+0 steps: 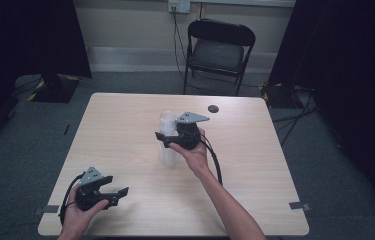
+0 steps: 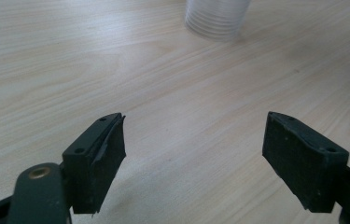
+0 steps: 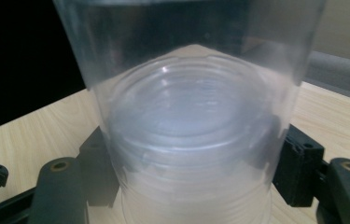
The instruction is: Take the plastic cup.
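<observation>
My right gripper [image 1: 167, 139] has its jaws on either side of the clear cup stack [image 3: 189, 140], pressed to its walls, near the middle of the table [image 1: 125, 115]. My left gripper [image 2: 193, 158] sits spread and empty at the near left corner, well apart from the stack.

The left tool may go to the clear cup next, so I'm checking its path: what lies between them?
Nothing: in the left gripper view, bare table runs from the open left tool to the clear cup.

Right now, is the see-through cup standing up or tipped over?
Standing up: the cup rises straight from the table, between the right tool's jaws.
</observation>
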`<control>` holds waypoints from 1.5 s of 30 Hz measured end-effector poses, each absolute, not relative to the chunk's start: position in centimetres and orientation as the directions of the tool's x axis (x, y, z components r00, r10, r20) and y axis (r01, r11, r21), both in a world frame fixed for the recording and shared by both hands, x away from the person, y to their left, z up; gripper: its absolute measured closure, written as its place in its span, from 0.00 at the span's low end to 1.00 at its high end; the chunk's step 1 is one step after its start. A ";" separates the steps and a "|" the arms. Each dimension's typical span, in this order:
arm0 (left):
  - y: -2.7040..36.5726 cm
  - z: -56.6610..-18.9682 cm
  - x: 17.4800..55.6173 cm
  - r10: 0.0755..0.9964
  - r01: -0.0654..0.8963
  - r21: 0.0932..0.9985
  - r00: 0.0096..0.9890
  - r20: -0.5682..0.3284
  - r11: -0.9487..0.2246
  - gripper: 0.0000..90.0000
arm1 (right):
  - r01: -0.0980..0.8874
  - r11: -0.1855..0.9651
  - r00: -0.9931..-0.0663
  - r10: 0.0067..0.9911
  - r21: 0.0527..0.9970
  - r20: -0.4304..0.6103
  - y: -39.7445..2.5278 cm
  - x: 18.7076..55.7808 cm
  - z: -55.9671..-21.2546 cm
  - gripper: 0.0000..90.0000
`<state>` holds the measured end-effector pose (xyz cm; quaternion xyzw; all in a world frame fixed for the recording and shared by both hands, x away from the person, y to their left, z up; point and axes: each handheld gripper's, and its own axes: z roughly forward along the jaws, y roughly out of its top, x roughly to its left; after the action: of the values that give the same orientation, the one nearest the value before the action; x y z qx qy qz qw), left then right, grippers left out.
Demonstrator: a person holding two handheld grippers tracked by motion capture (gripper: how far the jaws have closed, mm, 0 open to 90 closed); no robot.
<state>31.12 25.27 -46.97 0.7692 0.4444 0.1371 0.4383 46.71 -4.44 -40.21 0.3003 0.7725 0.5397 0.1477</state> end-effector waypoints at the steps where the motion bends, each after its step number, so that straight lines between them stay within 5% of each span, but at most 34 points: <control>1: 25.3 -47.0 31.1 0.804 0.563 0.796 0.568 -0.178 -0.221 0.23 | 0.305 0.232 -0.774 0.625 0.924 0.099 -4.5 46.7 -40.1 0.33; 45: 25.0 -47.1 31.2 0.799 0.562 0.791 0.578 -0.168 -0.241 0.24 | 0.218 0.154 -0.782 0.619 0.964 0.078 -5.3 45.8 -35.8 0.35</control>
<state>31.22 25.04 -47.11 0.7757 0.4386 0.1364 0.4328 45.80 -5.31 -35.84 0.2825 0.7401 0.5858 0.1712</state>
